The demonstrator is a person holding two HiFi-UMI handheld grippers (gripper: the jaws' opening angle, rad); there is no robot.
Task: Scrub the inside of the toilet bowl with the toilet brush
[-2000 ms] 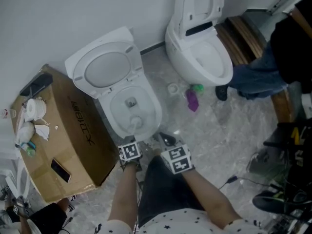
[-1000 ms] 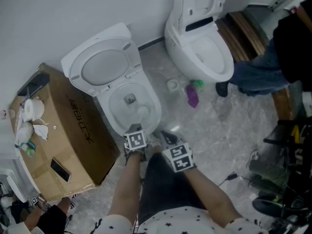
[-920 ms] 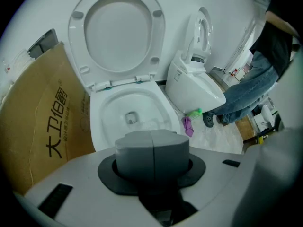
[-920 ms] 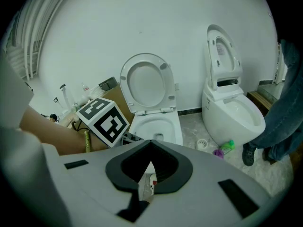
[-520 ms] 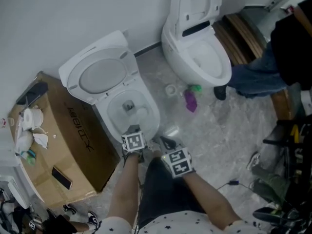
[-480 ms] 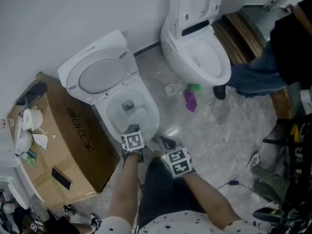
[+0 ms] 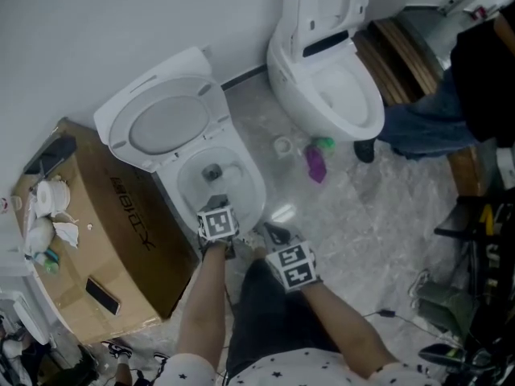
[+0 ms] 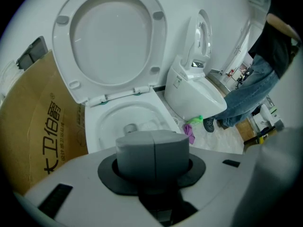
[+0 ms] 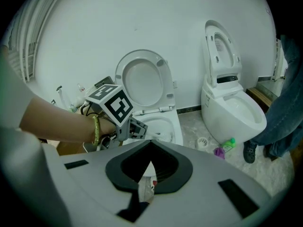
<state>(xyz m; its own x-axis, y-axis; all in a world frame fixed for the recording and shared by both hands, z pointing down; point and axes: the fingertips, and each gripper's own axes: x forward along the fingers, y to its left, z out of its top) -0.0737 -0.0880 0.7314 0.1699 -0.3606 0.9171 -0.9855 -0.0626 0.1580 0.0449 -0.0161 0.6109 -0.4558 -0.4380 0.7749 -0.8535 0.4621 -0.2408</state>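
The white toilet's bowl [image 7: 259, 190] is open, its seat and lid [image 7: 165, 123] tipped back against the wall. My left gripper [image 7: 219, 205] hangs over the bowl's front rim, shut on the handle of the white toilet brush [image 7: 230, 174], whose head is down inside the bowl. The left gripper view shows the closed jaws [image 8: 152, 148] and the brush head [image 8: 151, 125] near the drain. In the right gripper view the left gripper [image 9: 133, 128] holds the brush [image 9: 159, 136] into the bowl. My right gripper [image 7: 272, 232] waits beside the toilet, shut and holding nothing [image 9: 146, 172].
A cardboard box [image 7: 129, 240] stands against the toilet's left side, with a phone [image 7: 100, 296] and tissues on it. A second toilet [image 7: 330, 87] stands to the right. A purple bottle [image 7: 315, 164] and a green one [image 7: 324, 145] lie on the floor between them. A person in jeans [image 7: 426, 131] stands at right.
My left gripper has moved forward from the toilet's front edge to over the bowl, carrying the brush deeper in. The right gripper has barely moved.
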